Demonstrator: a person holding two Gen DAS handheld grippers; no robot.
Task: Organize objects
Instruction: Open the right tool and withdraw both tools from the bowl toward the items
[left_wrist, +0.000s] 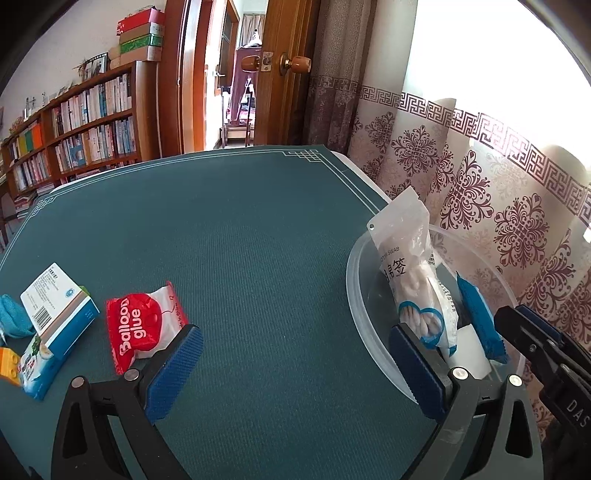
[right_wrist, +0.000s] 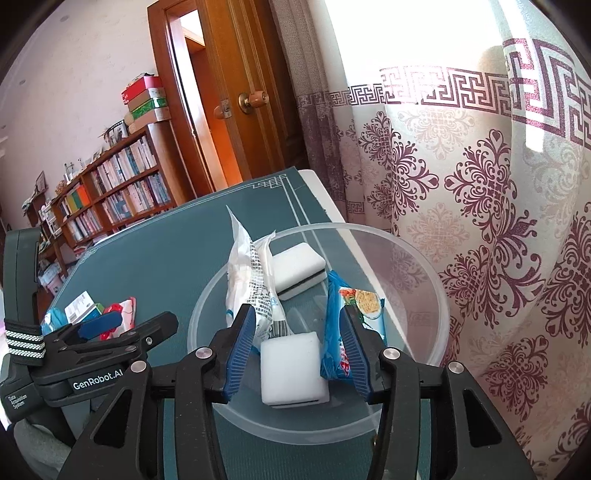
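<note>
Teal matting (left_wrist: 236, 229) covers our table beside the patterned curtain (right_wrist: 480, 206) and bookshelf (left_wrist: 85, 122), while our right gripper (right_wrist: 299, 350) hangs unclenched around a white sponge (right_wrist: 291, 369) inside the clear bowl (right_wrist: 424, 266), left gripper (left_wrist: 295, 369) spread empty.

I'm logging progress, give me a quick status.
Left gripper open, empty. Right gripper open over white sponge block in clear bowl. Balloon glue packet still on mat. Nothing blocking.

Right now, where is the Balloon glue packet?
In the left wrist view, the Balloon glue packet lies on the green mat, lower left, beside the white-blue box.
</note>
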